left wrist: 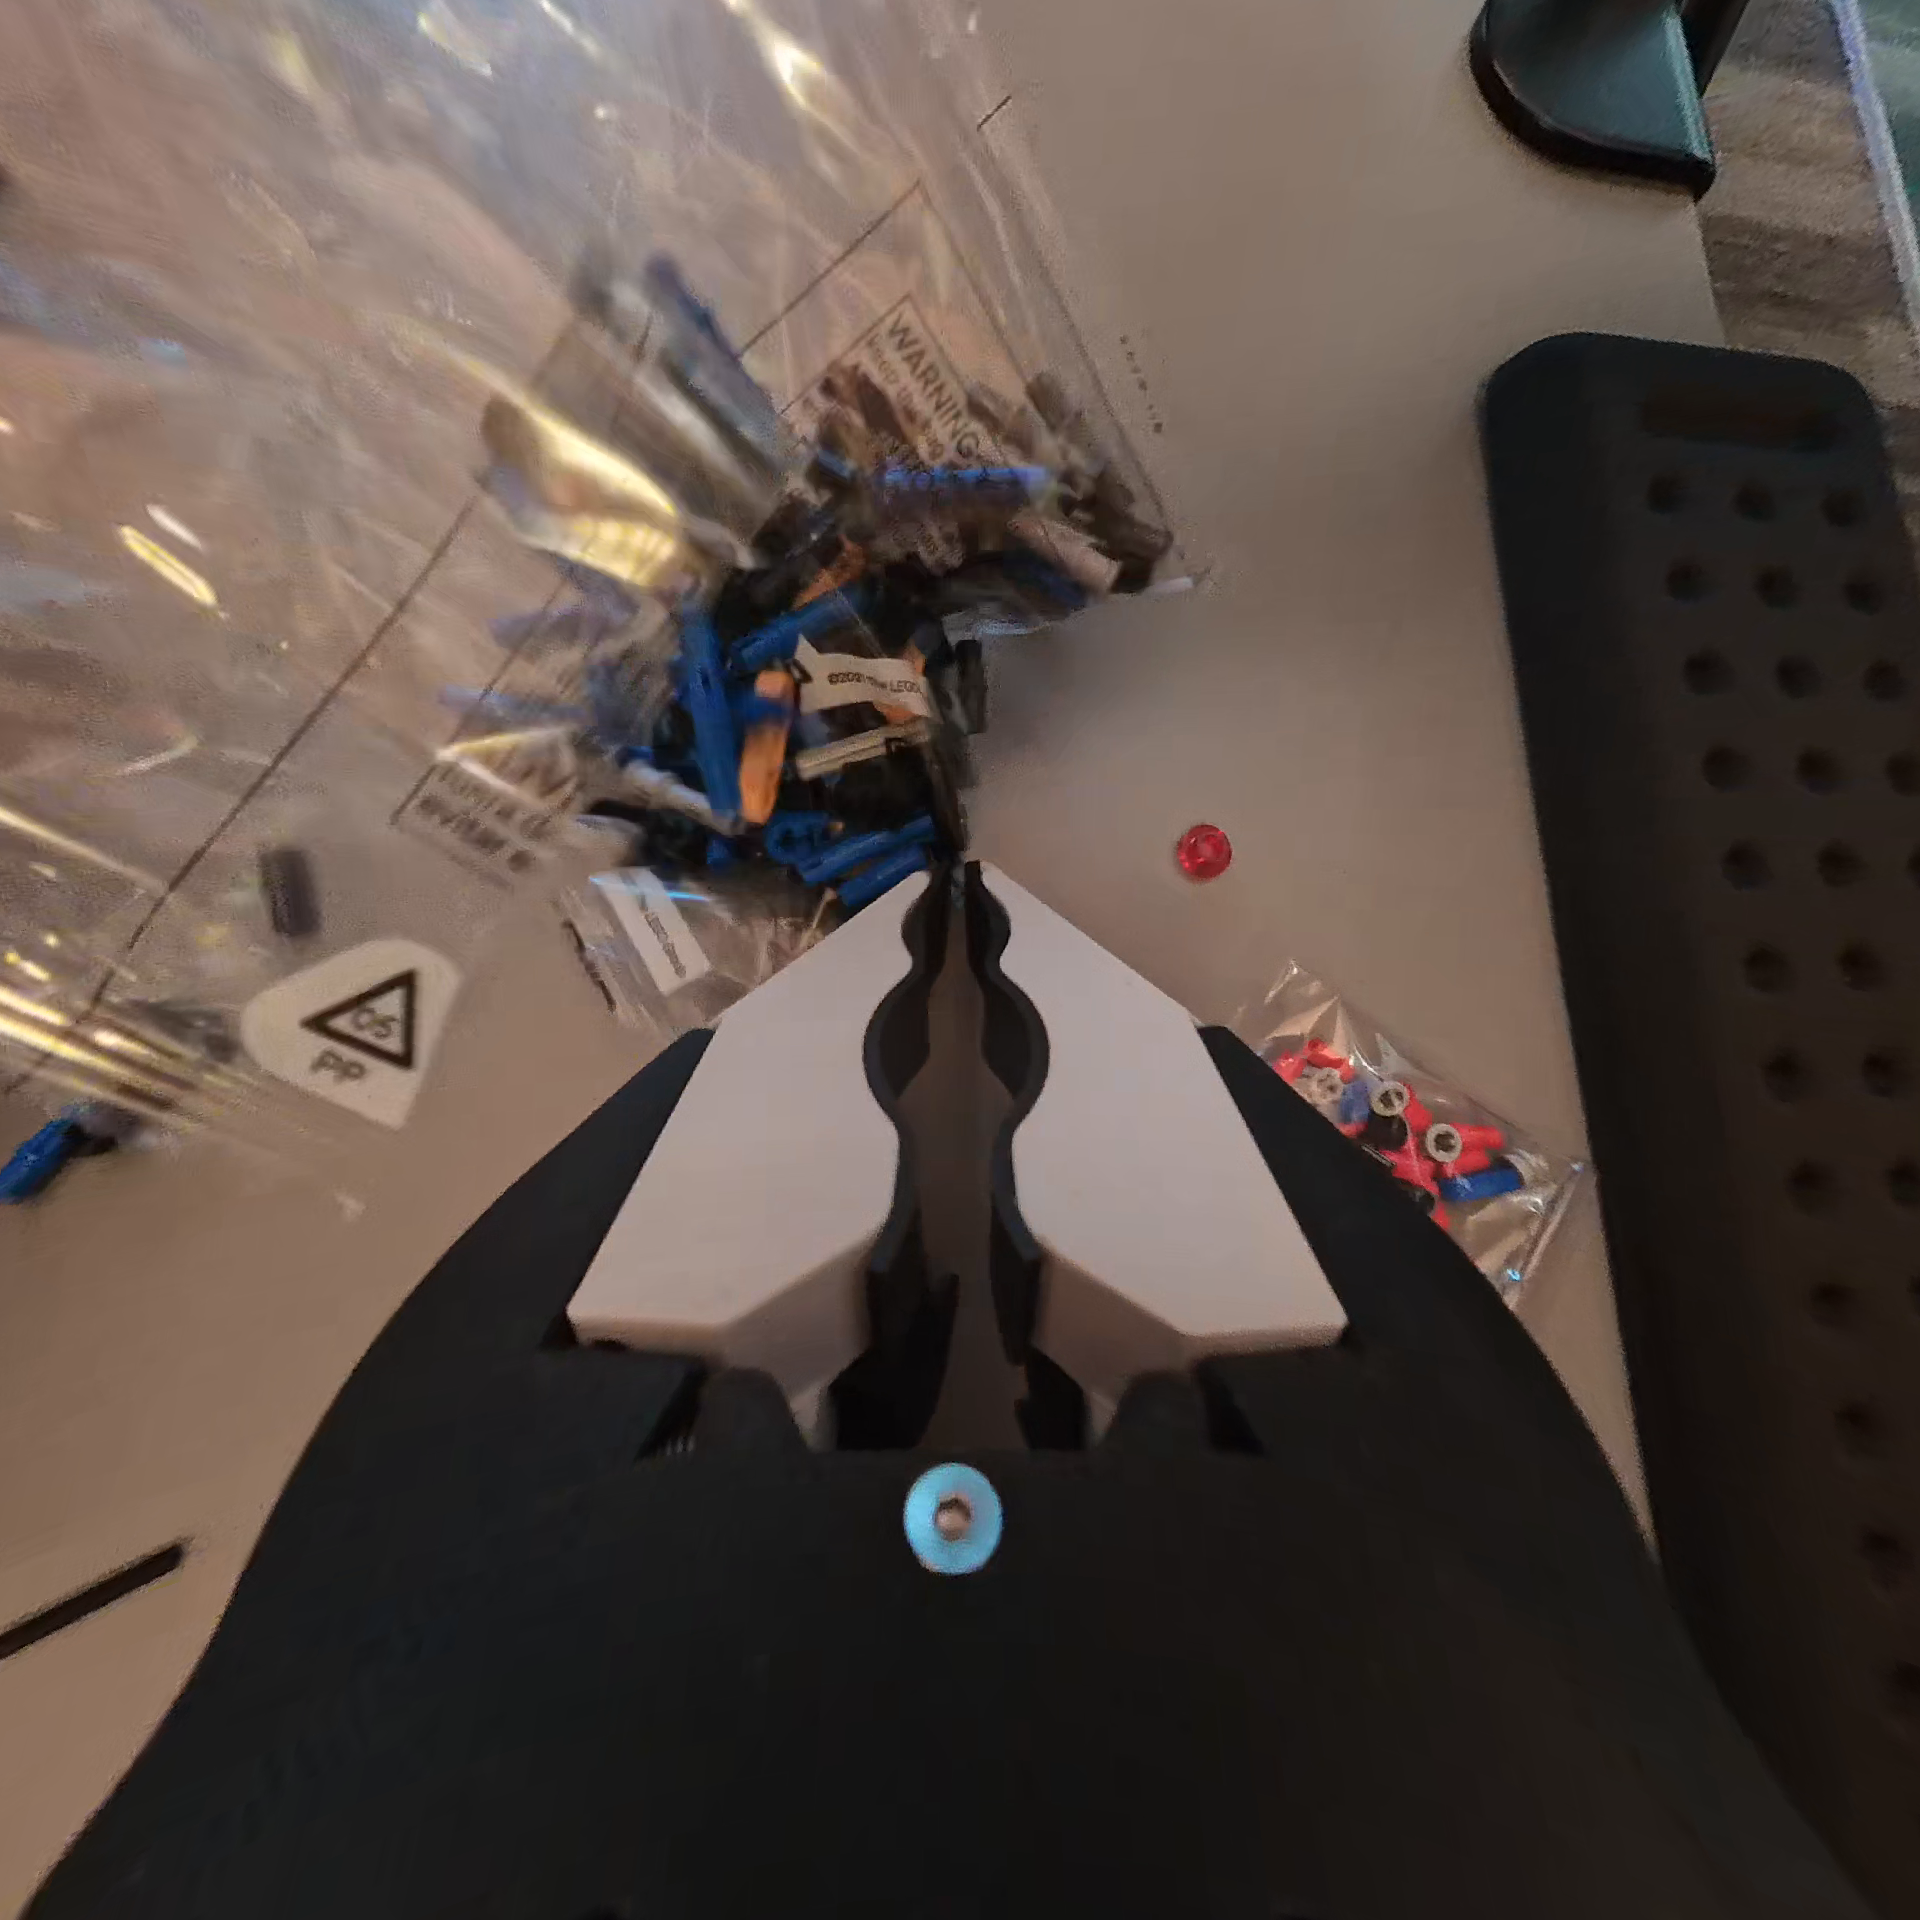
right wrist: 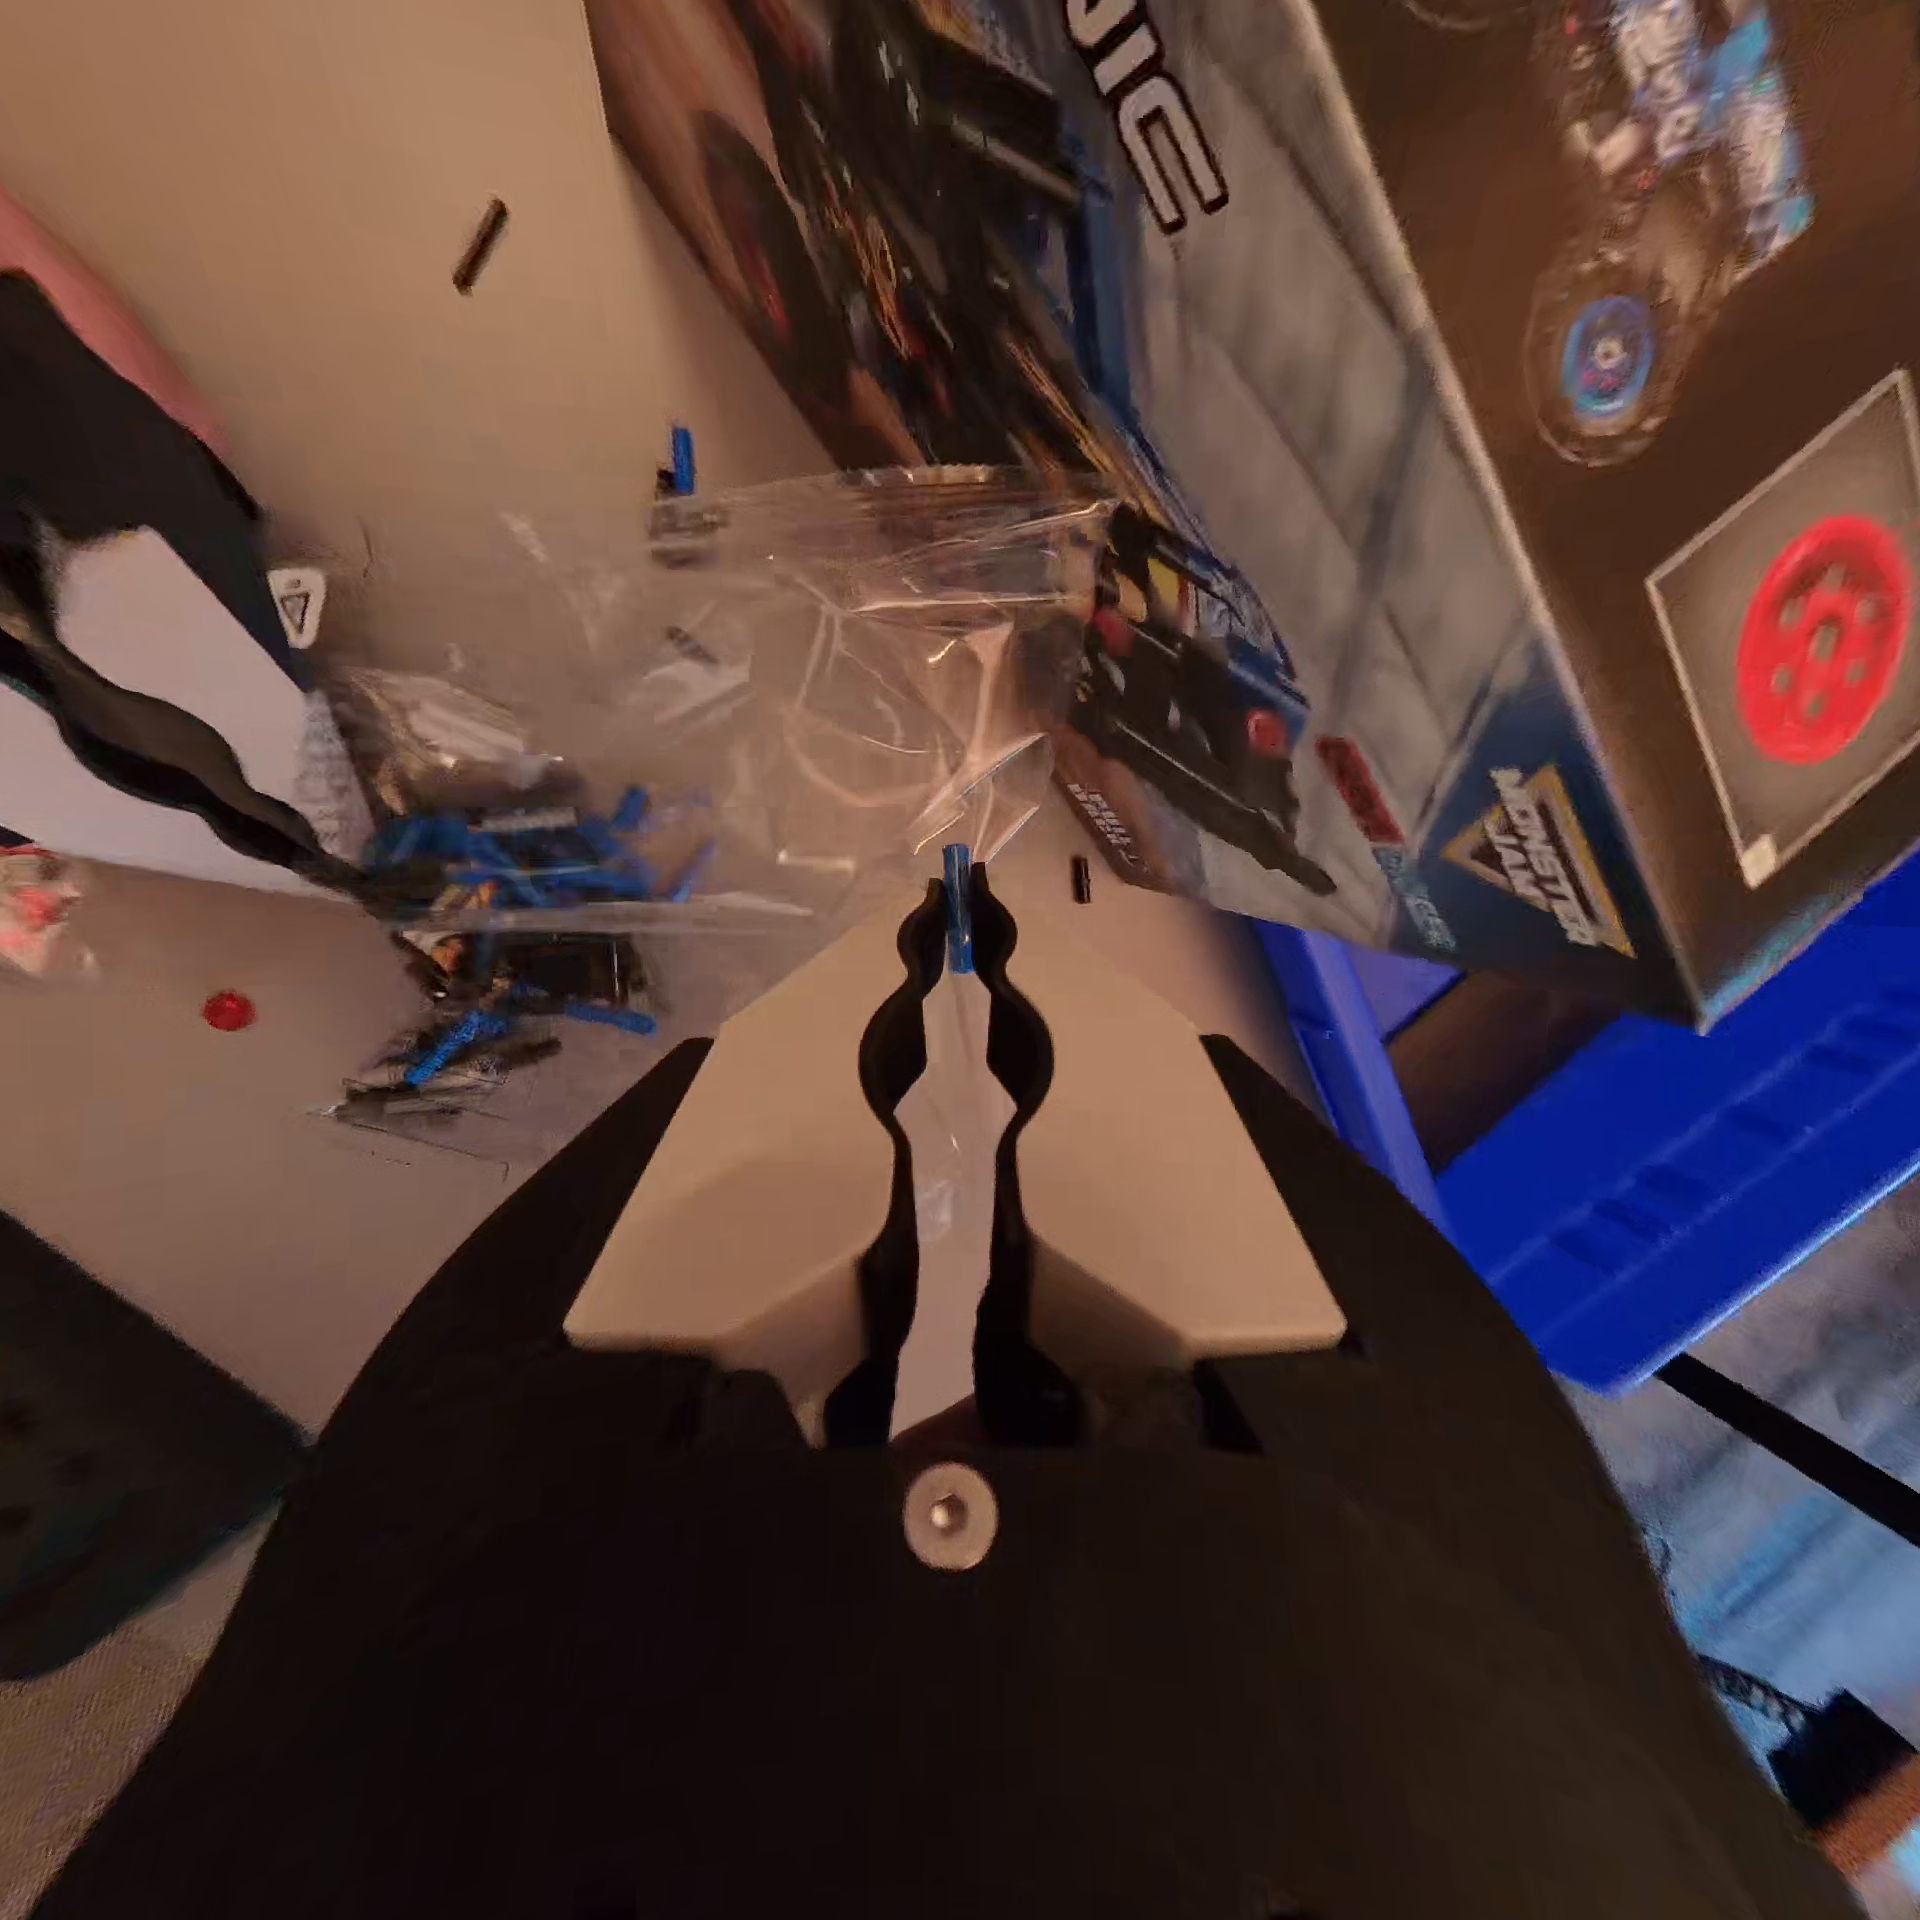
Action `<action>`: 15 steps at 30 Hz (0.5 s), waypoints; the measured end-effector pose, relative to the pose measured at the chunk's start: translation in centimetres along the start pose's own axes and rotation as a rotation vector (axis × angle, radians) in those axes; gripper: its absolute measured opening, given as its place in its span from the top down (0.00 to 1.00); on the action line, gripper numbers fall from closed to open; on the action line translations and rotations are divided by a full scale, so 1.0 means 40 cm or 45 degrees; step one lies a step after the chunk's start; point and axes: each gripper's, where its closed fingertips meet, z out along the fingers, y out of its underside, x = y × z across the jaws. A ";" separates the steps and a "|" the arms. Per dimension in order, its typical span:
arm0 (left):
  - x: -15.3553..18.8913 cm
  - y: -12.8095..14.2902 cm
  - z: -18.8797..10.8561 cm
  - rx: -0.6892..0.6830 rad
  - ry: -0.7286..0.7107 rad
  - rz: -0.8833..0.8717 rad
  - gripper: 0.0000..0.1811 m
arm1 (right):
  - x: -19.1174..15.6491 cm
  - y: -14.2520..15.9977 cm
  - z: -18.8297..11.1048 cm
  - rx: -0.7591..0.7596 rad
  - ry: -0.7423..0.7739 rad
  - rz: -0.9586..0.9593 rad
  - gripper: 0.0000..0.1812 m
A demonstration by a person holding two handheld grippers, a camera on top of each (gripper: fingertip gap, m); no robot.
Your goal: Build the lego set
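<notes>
A clear plastic bag (left wrist: 343, 499) of blue, black and orange Lego pins (left wrist: 790, 717) lies on the beige table. My left gripper (left wrist: 958, 875) is shut at the bag's near edge and pinches the film there. In the right wrist view it reaches in from the left (right wrist: 332, 857) to the same pile of pins (right wrist: 509, 842). My right gripper (right wrist: 958, 896) is shut on a blue pin (right wrist: 958, 920), with clear bag film (right wrist: 914, 644) stretched in front of it and trailing between its fingers.
A red round stud (left wrist: 1203, 853) lies loose on the table. A small bag of red pieces (left wrist: 1413, 1132) lies beside a black perforated slab (left wrist: 1714, 935). The set's box (right wrist: 1351, 468) rests over a blue bin (right wrist: 1662, 1174). A small black pin (right wrist: 1081, 878) lies near the box. The grippers' ends are close to 20 cm from one another.
</notes>
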 end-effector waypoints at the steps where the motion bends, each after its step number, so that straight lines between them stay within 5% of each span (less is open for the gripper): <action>1: 0.001 0.002 0.001 0.002 0.008 -0.012 1.00 | 0.004 0.012 0.015 -0.051 0.010 -0.013 0.99; 5: 0.003 0.005 -0.001 0.008 0.022 -0.035 0.98 | 0.000 0.007 0.013 0.023 -0.019 0.027 0.99; 15: 0.005 0.004 -0.006 0.013 0.037 -0.045 0.84 | -0.004 0.237 0.045 0.083 -0.081 0.345 0.98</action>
